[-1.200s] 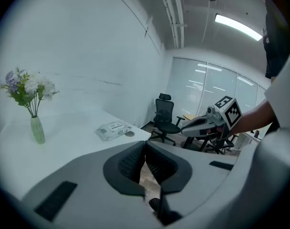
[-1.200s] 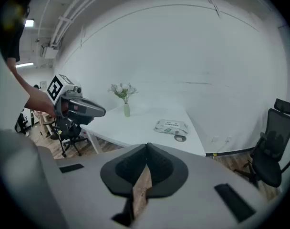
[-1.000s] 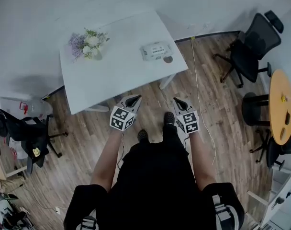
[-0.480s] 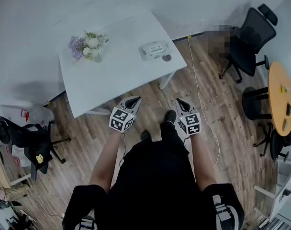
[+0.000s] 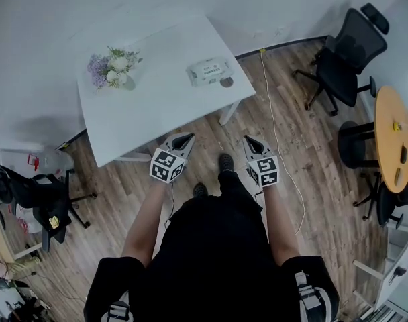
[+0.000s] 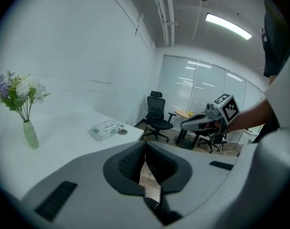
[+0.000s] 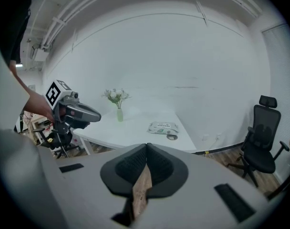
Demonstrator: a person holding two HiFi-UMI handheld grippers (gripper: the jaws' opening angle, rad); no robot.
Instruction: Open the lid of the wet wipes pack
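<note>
Over the last second the table (image 5: 157, 116) has slid a little to the left in my head view and one shoe has stepped ahead, so I read this as the walk-up, not yet the work. The wet wipes pack (image 5: 207, 71) lies flat near the table's right end, where it was on the tabletop. A small dark round thing (image 5: 225, 82) sits just beside it, and a vase of flowers (image 5: 110, 69) stands well apart at the left end. The lid looks closed, though it is too small for me to be sure. My left gripper (image 5: 187, 137) and right gripper (image 5: 248, 139) hang side by side over the wooden floor (image 5: 311, 180), short of the table's near edge, much where they were in the view. Both have their jaws closed tip to tip with nothing between them. So nothing of the task is done. I judge I must close the gap to the pack and part one pair of jaws before I can pinch the lid.
</note>
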